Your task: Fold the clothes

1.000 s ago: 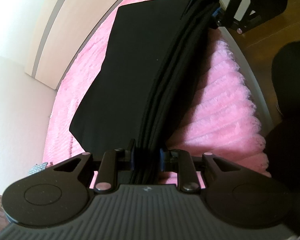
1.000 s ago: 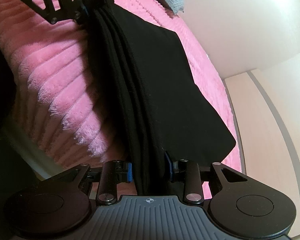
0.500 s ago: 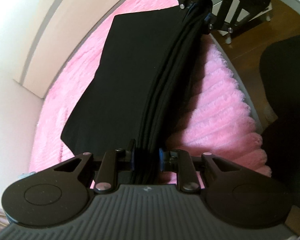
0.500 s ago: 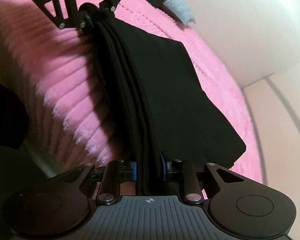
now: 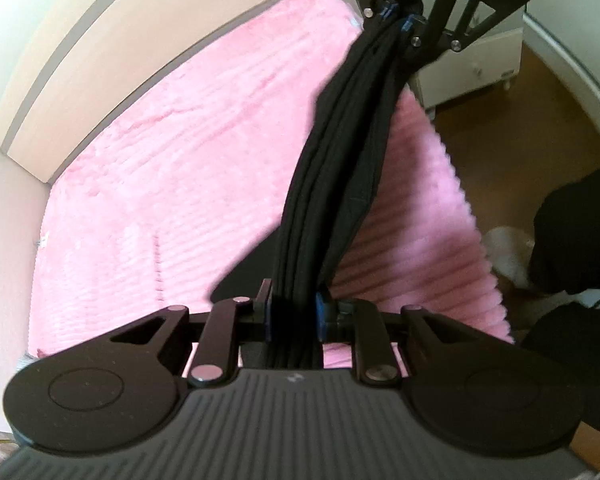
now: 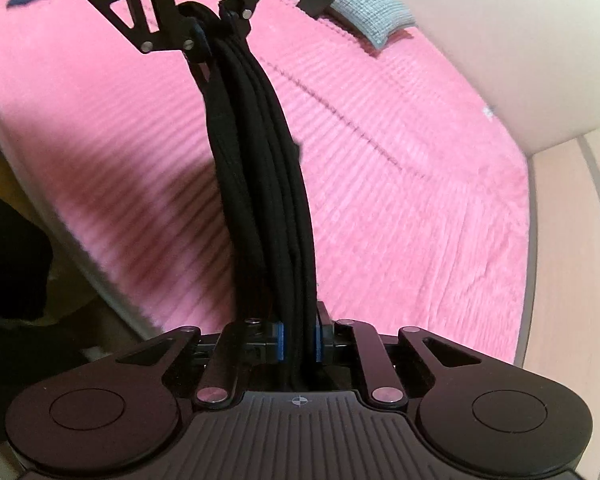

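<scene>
A folded black garment (image 5: 332, 184) hangs stretched between my two grippers, lifted above a pink ribbed blanket (image 5: 172, 184). My left gripper (image 5: 294, 314) is shut on one end of its thick layered edge. My right gripper (image 6: 298, 338) is shut on the other end of the garment (image 6: 268, 184). Each gripper shows at the top of the other's view: the right one in the left wrist view (image 5: 400, 20), the left one in the right wrist view (image 6: 212, 36). The garment's lower part hangs down below the edge and is mostly hidden.
The pink blanket (image 6: 400, 168) covers a bed beside a pale wall. A grey knitted pillow (image 6: 364, 12) lies at its far end. A white cabinet (image 5: 472, 68) stands on the brown wooden floor (image 5: 512, 128) beside the bed. A dark shape (image 5: 576, 240) sits at the right.
Both grippers have lifted the garment off the blanket. Its flat panel, spread on the bed before, now hangs down edge-on. Both stay shut on its ends.
</scene>
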